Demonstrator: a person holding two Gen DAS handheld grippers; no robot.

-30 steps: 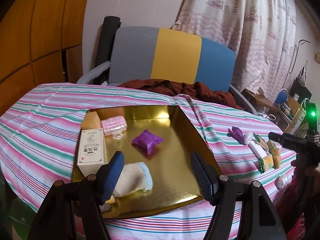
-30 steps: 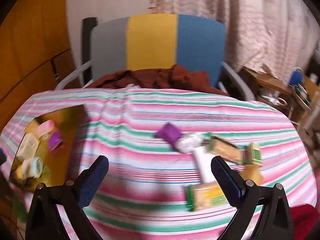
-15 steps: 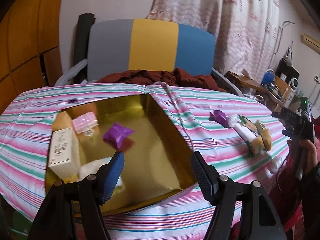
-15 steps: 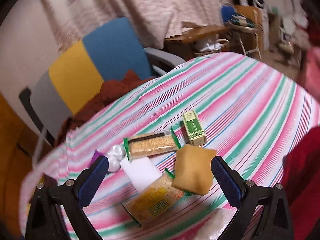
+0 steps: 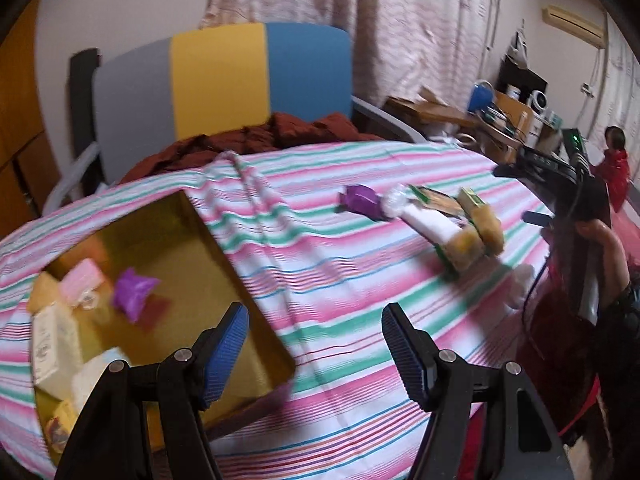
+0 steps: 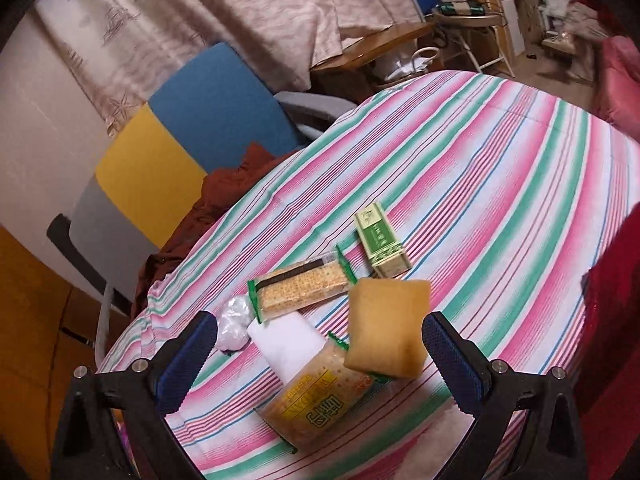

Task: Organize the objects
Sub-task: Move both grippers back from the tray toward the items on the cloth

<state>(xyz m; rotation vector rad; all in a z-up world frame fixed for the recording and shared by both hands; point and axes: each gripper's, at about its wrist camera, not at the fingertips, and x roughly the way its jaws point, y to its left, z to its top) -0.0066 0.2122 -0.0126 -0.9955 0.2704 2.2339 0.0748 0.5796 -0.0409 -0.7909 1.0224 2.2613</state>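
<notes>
- Both cameras have swung right since a second ago: the gold tray [image 5: 240, 280] has slid from the middle to the lower left of the left wrist view, and the loose pile now fills the right wrist view.
- At lower left, the tray holds at least five things: a pink packet [image 5: 82, 280], a purple pouch [image 5: 134, 290], a white box [image 5: 54, 342] and blurred pale items below.
- At lower centre, the left gripper [image 5: 314, 354] is spread wide, holding nothing.
- At centre right on the striped cloth [image 5: 360, 280], seven loose things are left: a second purple pouch [image 5: 362, 202], a clear wad [image 6: 234, 326], two cracker packs [image 6: 302, 288], a white block [image 6: 286, 340], a tan pouch [image 6: 386, 326], a green box [image 6: 382, 246].
- The right gripper [image 6: 318, 360] hangs agape over that pile, empty.
- By my estimate the sorting is under halfway.
</notes>
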